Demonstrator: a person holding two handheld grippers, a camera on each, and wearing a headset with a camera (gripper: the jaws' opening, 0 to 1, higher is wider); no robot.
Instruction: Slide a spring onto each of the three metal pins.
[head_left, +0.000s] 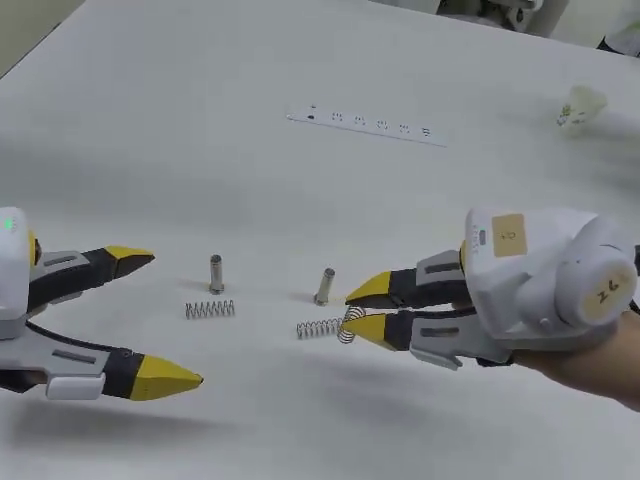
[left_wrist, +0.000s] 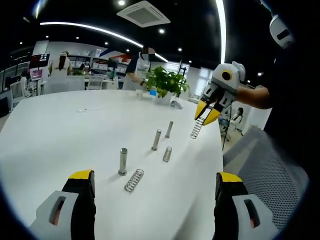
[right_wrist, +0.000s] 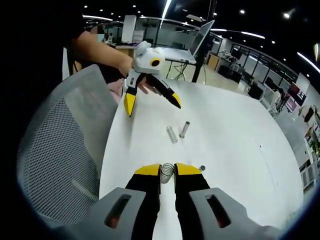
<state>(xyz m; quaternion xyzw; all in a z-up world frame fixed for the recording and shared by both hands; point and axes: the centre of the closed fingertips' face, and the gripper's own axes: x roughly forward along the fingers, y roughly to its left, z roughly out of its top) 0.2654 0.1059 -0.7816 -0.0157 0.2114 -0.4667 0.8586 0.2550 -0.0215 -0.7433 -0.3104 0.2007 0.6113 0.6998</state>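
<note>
Three metal pins stand upright on the white table: near pin (left_wrist: 122, 161), middle pin (left_wrist: 157, 139), far pin (left_wrist: 169, 129). Two of them are in the head view, the left pin (head_left: 216, 272) and another (head_left: 325, 285). One spring (head_left: 210, 309) lies beside the left pin. A second spring (head_left: 318, 328) lies by the middle pin. My right gripper (head_left: 358, 310) is shut on a third spring (right_wrist: 167, 172), held just above the table and hanging from its tips (left_wrist: 196, 130). My left gripper (head_left: 150, 317) is wide open and holds nothing, left of the pins.
A white power strip (head_left: 365, 125) lies further back on the table. At the far right sits a crumpled pale object (head_left: 580, 105). A grey mesh chair (right_wrist: 60, 150) stands at the table's edge. A potted plant (left_wrist: 165, 80) and people are in the background.
</note>
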